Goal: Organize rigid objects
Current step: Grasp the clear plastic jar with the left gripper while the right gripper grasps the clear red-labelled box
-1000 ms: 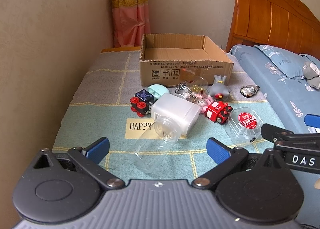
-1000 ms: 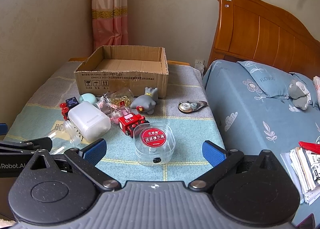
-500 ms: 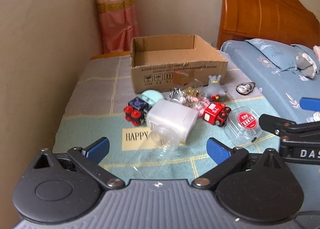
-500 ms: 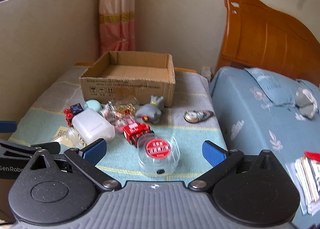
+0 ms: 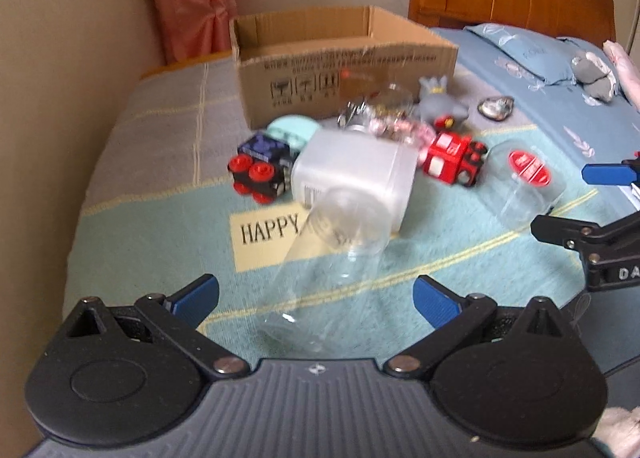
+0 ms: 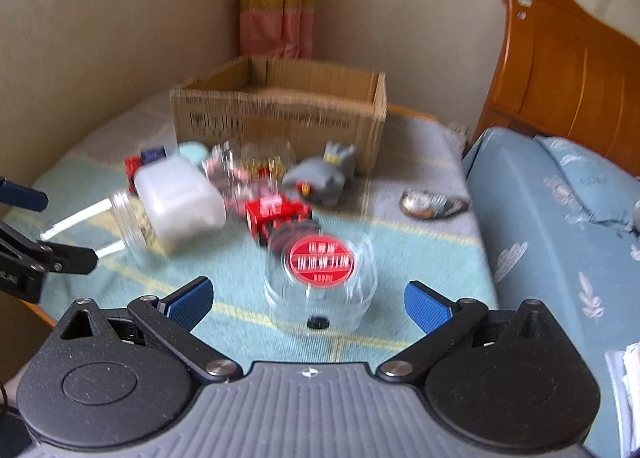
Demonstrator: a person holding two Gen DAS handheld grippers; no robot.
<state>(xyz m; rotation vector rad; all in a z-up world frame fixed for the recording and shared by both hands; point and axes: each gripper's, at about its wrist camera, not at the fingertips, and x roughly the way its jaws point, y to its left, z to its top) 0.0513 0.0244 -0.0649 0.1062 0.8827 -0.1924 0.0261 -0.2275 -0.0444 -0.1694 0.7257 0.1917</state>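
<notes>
An open cardboard box [image 5: 344, 58] stands at the back of the blanket; it also shows in the right wrist view [image 6: 280, 114]. In front of it lie a white plastic jar [image 5: 352, 178], a clear glass jar [image 5: 324, 274], a red toy truck [image 5: 452, 158], a blue-and-red block car [image 5: 260, 166], a grey figurine [image 5: 440, 102] and a clear round tub with a red label [image 6: 320, 274]. My left gripper [image 5: 316, 294] is open, its fingers either side of the clear glass jar. My right gripper [image 6: 308, 298] is open, its fingers either side of the red-label tub.
A beige wall [image 5: 60, 98] runs along the left. A bed with a blue sheet [image 6: 560, 238] and wooden headboard [image 6: 568, 70] is on the right. A metal trinket [image 6: 432, 204] lies near the bed edge. A pink curtain [image 5: 188, 6] hangs behind the box.
Both grippers have moved forward and lower toward the objects. The glass jar and the red-label tub now sit closer between their open fingers. No object has moved.
</notes>
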